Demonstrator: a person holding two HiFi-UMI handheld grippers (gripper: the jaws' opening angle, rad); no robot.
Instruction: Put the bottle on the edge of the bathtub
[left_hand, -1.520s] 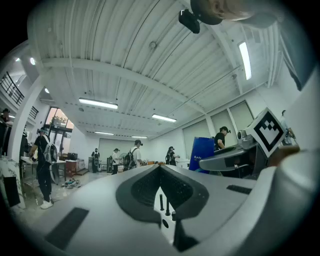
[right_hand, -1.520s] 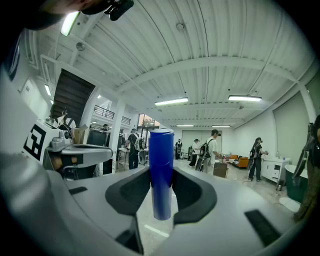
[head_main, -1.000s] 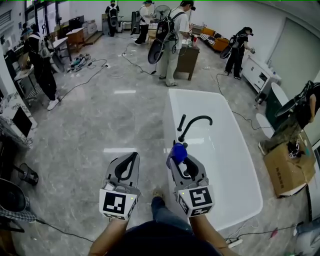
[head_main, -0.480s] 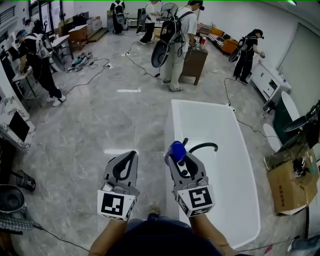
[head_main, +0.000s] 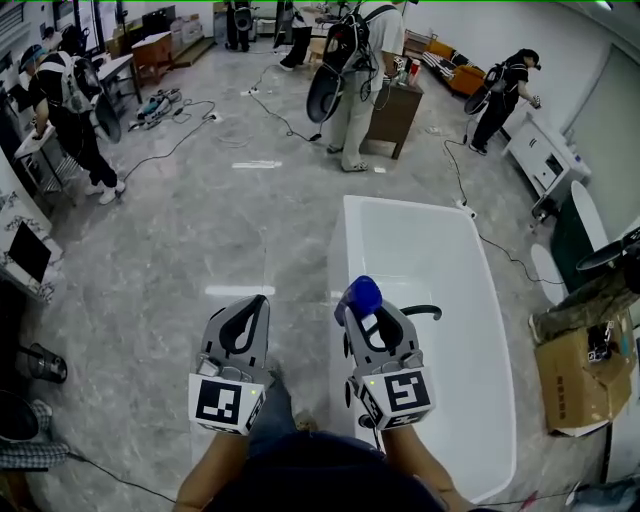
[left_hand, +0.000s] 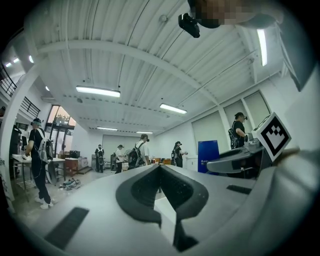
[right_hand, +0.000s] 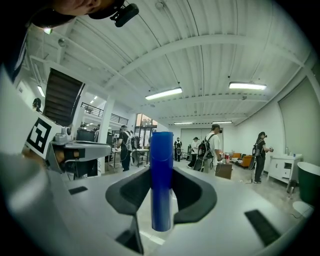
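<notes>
Two grippers in view, each with one marker cube (head_main: 226, 403). One blue bottle (right_hand: 161, 180), clamped upright between the jaws of the right gripper (head_main: 370, 322), lower end hanging free. Hovers over the left rim of the one white bathtub (head_main: 440, 240), just beside its single black faucet (head_main: 424, 312), not set down on the edge. Closed tip to tip on nothing, the left gripper (head_main: 258, 303), out over the grey floor (head_main: 200, 230) left of the tub. Five people (head_main: 355, 80), perhaps more, far across the room; hard to count at the top edge. One cardboard box (head_main: 575, 375) right of the tub. Against a second ago: both grippers carried forward along the tub, faucet now partly behind the right one instead of ahead of it, grip unchanged. White print on a blue panel (left_hand: 208, 155), too small to read; black-and-white square patterns on the cubes.
</notes>
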